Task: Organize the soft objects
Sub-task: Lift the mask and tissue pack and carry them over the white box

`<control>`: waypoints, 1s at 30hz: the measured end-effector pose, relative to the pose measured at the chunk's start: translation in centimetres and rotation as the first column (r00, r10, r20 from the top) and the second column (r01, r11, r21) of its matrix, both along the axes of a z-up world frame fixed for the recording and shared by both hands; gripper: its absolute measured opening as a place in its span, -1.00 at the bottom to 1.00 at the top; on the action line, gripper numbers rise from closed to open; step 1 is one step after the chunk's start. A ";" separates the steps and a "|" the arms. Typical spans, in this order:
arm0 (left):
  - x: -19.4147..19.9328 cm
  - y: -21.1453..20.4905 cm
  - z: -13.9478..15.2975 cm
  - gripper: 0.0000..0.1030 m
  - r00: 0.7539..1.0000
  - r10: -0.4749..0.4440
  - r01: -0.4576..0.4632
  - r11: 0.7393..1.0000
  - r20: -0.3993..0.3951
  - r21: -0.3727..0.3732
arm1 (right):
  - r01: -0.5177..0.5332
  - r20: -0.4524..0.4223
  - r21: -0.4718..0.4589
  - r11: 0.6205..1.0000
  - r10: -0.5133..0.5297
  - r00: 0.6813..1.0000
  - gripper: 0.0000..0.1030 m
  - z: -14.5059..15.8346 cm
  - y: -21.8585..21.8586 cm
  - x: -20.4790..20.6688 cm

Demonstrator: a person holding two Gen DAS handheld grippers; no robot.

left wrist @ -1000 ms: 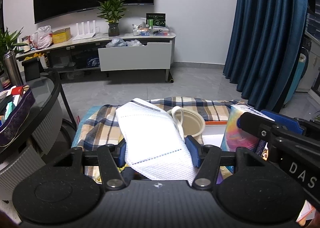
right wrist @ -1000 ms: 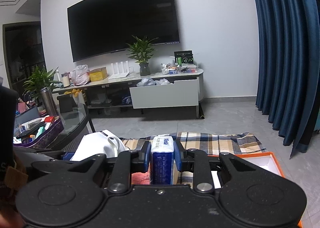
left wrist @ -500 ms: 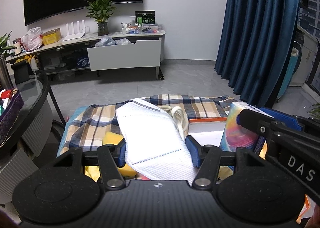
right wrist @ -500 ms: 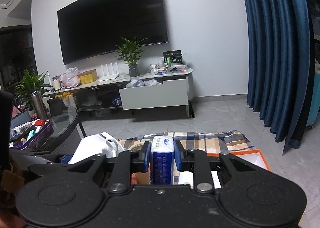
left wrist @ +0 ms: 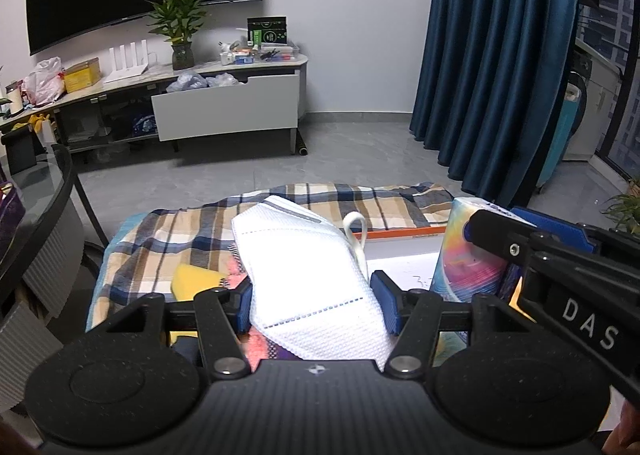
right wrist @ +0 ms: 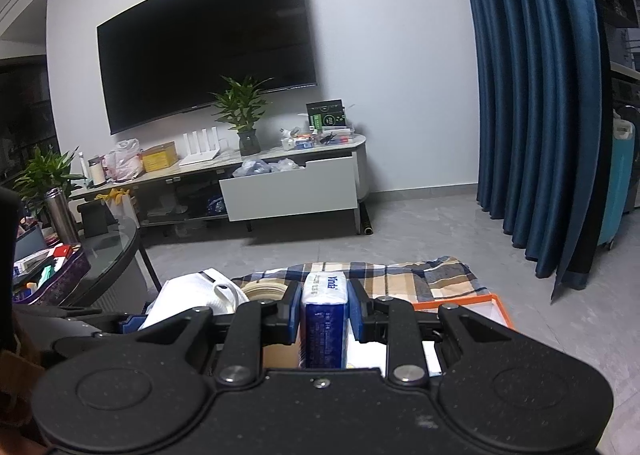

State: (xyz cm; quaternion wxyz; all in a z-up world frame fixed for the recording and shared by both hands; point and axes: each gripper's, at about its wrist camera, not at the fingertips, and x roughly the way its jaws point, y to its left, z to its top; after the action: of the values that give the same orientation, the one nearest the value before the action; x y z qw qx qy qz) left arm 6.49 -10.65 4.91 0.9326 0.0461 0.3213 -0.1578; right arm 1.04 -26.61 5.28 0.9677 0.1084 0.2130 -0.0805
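**Both tools loaded above the plaid cloth**

The left tool pinches a white face mask between its blue pads, above the plaid cloth; a yellow sponge lies at its 9 o'clock. At 3 o'clock, the right tool clamps an upright Vinda tissue pack, with the orange-rimmed box toward 3 o'clock.

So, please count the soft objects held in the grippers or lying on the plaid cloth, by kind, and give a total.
White face mask, held in the left gripper: 1
Tissue pack, held in the right gripper: 1
Yellow sponge, on the plaid cloth: 1
Pink patterned cloth, partly hidden under the mask: 1
Total: 4
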 end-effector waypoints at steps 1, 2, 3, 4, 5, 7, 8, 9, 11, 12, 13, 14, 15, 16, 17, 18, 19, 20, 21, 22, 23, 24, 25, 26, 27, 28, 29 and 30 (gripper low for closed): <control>0.0 -0.2 0.0 0.14 1.000 -0.004 0.004 1.000 -0.002 -0.001 | 0.003 -0.001 0.000 1.000 -0.003 1.000 -0.40 0.0 -0.2 -0.1; 0.0 -0.4 -0.1 0.14 1.000 -0.008 0.008 1.000 -0.003 -0.001 | 0.008 -0.002 -0.001 1.000 -0.008 1.000 -0.40 -0.1 -0.3 -0.1; 0.0 -0.5 -0.1 0.14 1.000 -0.012 0.012 1.000 -0.005 -0.002 | 0.011 -0.003 0.000 1.000 -0.011 1.000 -0.40 -0.1 -0.5 -0.1; -0.1 -0.6 -0.2 0.14 1.000 -0.015 0.015 1.000 -0.006 -0.003 | 0.014 -0.004 0.001 1.000 -0.014 1.000 -0.40 -0.1 -0.6 -0.2; -0.2 -0.7 -0.2 0.14 1.000 -0.020 0.020 1.000 -0.008 -0.004 | 0.018 -0.005 0.001 1.000 -0.018 1.000 -0.40 -0.2 -0.7 -0.2; -0.2 -0.9 -0.4 0.14 0.999 -0.029 0.029 1.000 -0.014 -0.006 | 0.026 -0.007 0.001 1.000 -0.026 1.000 -0.40 -0.3 -1.0 -0.2; -0.2 -1.0 -0.4 0.14 0.999 -0.032 0.032 0.999 -0.016 -0.006 | 0.029 -0.007 0.002 1.000 -0.029 1.000 -0.40 -0.3 -1.1 -0.3; -0.2 -1.0 -0.4 0.14 0.999 -0.035 0.035 0.999 -0.018 -0.007 | 0.033 -0.008 0.002 0.999 -0.033 0.999 -0.40 -0.4 -1.2 -0.3; -0.2 -1.3 -0.5 0.14 0.999 -0.040 0.040 0.999 -0.021 -0.008 | 0.039 -0.010 0.003 0.999 -0.039 0.999 -0.40 -0.5 -1.6 -0.4; -0.2 -1.4 -0.5 0.14 0.999 -0.042 0.042 0.999 -0.023 -0.009 | 0.043 -0.012 0.003 0.999 -0.043 0.999 -0.40 -0.6 -1.7 -0.4; -0.1 -1.5 -0.5 0.14 0.999 -0.045 0.045 0.999 -0.025 -0.009 | 0.048 -0.013 0.003 0.999 -0.048 0.999 -0.40 -0.7 -1.9 -0.4; -0.1 -1.6 -0.6 0.14 0.998 -0.048 0.048 0.999 -0.027 -0.010 | 0.051 -0.014 0.003 0.999 -0.051 0.999 -0.40 -0.7 -2.0 -0.4; 0.0 -1.7 -0.6 0.14 0.998 -0.051 0.050 0.999 -0.031 -0.012 | 0.055 -0.014 0.004 0.998 -0.055 0.998 -0.40 -0.7 -2.2 -0.5; 0.0 -1.8 -0.6 0.14 0.998 -0.054 0.054 0.998 -0.035 -0.014 | 0.061 -0.014 0.004 0.998 -0.061 0.998 -0.40 -0.8 -2.4 -0.5; 0.1 -2.0 -0.6 0.14 0.998 -0.057 0.056 0.998 -0.038 -0.016 | 0.065 -0.015 0.003 0.998 -0.065 0.998 -0.40 -0.8 -2.5 -0.5; 0.1 -2.1 -0.7 0.14 0.997 -0.059 0.058 0.998 -0.040 -0.017 | 0.070 -0.015 0.003 0.998 -0.070 0.997 -0.40 -0.8 -2.6 -0.6; 0.2 -2.2 -0.7 0.14 0.997 -0.063 0.062 0.998 -0.043 -0.019 | 0.074 -0.015 0.002 0.997 -0.074 0.997 -0.40 -0.9 -2.8 -0.7; 0.2 -2.4 -0.8 0.14 0.997 -0.067 0.066 0.998 -0.046 -0.019 | 0.078 -0.016 0.001 0.997 -0.078 0.997 -0.40 -0.9 -3.0 -0.7; 0.2 -2.6 -0.9 0.14 0.996 -0.071 0.070 0.997 -0.048 -0.020 | 0.083 -0.017 -0.001 0.997 -0.083 0.996 -0.40 -0.9 -3.1 -0.8; 0.2 -2.8 -0.9 0.14 0.996 -0.077 0.076 0.997 -0.051 -0.020 | 0.089 -0.018 -0.003 0.996 -0.089 0.996 -0.40 -1.0 -3.3 -0.8; 0.2 -3.0 -1.0 0.14 0.995 -0.082 0.081 0.997 -0.053 -0.021 | 0.095 -0.020 -0.004 0.995 -0.095 0.995 -0.40 -1.1 -3.5 -0.9; 0.2 -3.1 -1.1 0.14 0.995 -0.086 0.085 0.996 -0.057 -0.023 | 0.101 -0.021 -0.004 0.995 -0.101 0.995 -0.40 -1.1 -3.7 -1.0; 0.3 -3.3 -1.2 0.14 0.994 -0.089 0.088 0.996 -0.061 -0.026 | 0.108 -0.022 -0.004 0.994 -0.108 0.994 -0.40 -1.1 -4.0 -1.1; 0.3 -3.4 -1.3 0.14 0.994 -0.093 0.091 0.995 -0.066 -0.029 | 0.114 -0.022 -0.006 0.993 -0.114 0.993 -0.40 -1.2 -4.1 -1.1; 0.4 -3.6 -1.4 0.14 0.993 -0.097 0.095 0.995 -0.070 -0.032 | 0.120 -0.023 -0.009 0.993 -0.120 0.992 -0.40 -1.2 -4.3 -1.2; 0.4 -3.7 -1.5 0.14 0.992 -0.102 0.099 0.995 -0.076 -0.032 | 0.126 -0.024 -0.011 0.992 -0.127 0.992 -0.40 -1.2 -4.5 -1.2; 0.5 -3.9 -1.6 0.14 0.991 -0.106 0.103 0.994 -0.081 -0.033 | 0.133 -0.025 -0.015 0.991 -0.133 0.991 -0.40 -1.3 -4.7 -1.3; 0.5 -4.1 -1.6 0.14 0.990 -0.109 0.107 0.994 -0.084 -0.033 | 0.138 -0.026 -0.016 0.990 -0.138 0.990 -0.40 -1.3 -4.9 -1.4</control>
State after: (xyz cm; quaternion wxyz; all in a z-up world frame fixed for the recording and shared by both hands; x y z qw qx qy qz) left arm 6.98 -14.77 3.26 0.9087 0.0435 0.3556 -0.2145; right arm -0.31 -31.46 3.94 0.9576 0.1147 0.2176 -0.1502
